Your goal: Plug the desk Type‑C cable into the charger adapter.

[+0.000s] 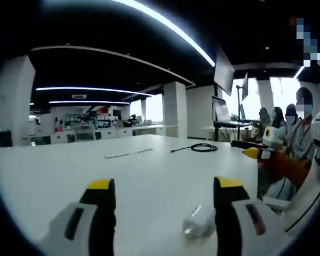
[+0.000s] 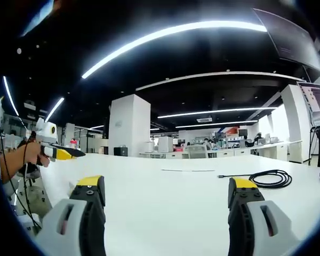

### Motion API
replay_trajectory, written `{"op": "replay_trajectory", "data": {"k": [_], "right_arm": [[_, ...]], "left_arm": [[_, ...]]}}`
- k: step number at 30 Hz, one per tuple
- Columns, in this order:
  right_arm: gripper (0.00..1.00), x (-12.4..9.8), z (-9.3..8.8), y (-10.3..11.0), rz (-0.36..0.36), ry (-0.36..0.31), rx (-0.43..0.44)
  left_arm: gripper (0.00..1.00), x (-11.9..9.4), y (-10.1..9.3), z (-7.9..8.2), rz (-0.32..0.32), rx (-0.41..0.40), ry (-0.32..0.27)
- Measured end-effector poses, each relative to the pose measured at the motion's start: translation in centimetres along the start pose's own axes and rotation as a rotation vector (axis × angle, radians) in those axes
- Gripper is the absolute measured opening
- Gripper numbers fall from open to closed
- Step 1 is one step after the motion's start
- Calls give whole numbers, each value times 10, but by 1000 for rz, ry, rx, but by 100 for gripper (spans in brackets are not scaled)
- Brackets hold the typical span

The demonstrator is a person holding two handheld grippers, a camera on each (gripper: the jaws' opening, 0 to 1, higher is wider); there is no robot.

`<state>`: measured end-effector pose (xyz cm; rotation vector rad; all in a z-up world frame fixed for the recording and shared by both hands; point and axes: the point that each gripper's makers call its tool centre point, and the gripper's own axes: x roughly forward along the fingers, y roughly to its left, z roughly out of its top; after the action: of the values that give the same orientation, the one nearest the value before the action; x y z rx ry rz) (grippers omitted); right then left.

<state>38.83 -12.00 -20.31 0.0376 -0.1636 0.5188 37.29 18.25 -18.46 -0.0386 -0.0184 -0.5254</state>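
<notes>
The small white charger adapter lay on the white desk just inside the left gripper's spread, empty jaws; beyond it, well apart, the coiled black Type-C cable rested ahead of the right gripper's spread jaws.

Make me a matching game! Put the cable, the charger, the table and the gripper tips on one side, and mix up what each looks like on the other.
Things:
1. Type-C cable
2. charger adapter
3. table
4. left gripper jaw tips

Descriptions:
A. yellow
B. black, coiled in a loop
C. small and white, lying close to a jaw
D. wide, white and flat

Pairs: 1-B, 2-C, 3-D, 4-A
</notes>
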Motion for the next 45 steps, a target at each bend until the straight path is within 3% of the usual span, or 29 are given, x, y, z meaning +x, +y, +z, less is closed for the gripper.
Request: {"op": "replay_trajectory", "data": {"k": [4,7,17,36,42,45], "right_arm": [[97,1,3,0,-1,0,-11],[97,1,5,1,-1,3,-17],[98,2,7,1,-4,7,-30],[98,4,8,-4,6,21,-55],[98,17,7,-25,32,93,-163],[93,25,11,-44,27,100,-196]], "left_arm": [[89,-15,6,9,133,-3,-107],[93,-22,4,15,169,5,-167],[99,-32,8,4,231,-13,-155],[100,-37,6,-3,243,-26,-147],[100,-35,3,-9,233,-42,-133],[100,-35,4,-10,233,-45,-129]]}}
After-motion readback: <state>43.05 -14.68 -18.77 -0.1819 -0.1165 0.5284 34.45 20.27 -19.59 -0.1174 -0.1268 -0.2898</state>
